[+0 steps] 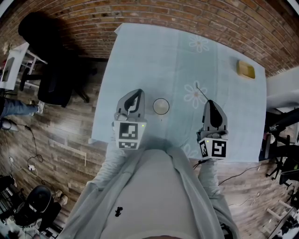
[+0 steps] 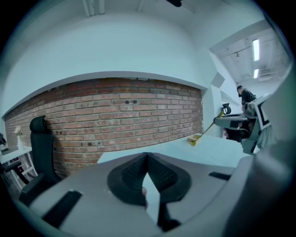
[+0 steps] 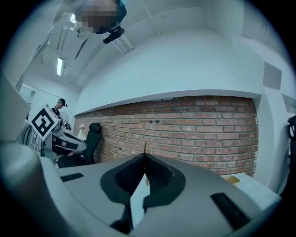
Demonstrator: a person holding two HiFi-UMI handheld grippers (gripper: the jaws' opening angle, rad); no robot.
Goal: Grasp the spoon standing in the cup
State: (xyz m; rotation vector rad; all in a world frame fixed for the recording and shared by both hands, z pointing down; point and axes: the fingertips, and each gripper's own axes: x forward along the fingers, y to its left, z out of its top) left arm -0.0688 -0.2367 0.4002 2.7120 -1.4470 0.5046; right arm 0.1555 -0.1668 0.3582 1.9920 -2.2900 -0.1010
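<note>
A pale cup (image 1: 161,106) stands on the light blue tablecloth (image 1: 154,56), and I see no spoon in it. My left gripper (image 1: 135,94) hovers just left of the cup, its jaws meeting at the tips with nothing between them (image 2: 147,155). To the right of the cup, my right gripper (image 1: 209,102) is shut on a thin spoon (image 1: 202,91), whose slim handle pokes out beyond the tips toward the far side. In the right gripper view the handle (image 3: 144,148) rises from the closed tips (image 3: 144,156). The left gripper view shows the right gripper (image 2: 238,122) holding the spoon (image 2: 208,129).
A small yellow object (image 1: 245,69) lies at the table's far right corner. A brick wall (image 1: 154,14) runs behind the table. A black office chair (image 1: 53,79) stands left of it on the wooden floor. Cables and stands crowd the right side (image 1: 280,140).
</note>
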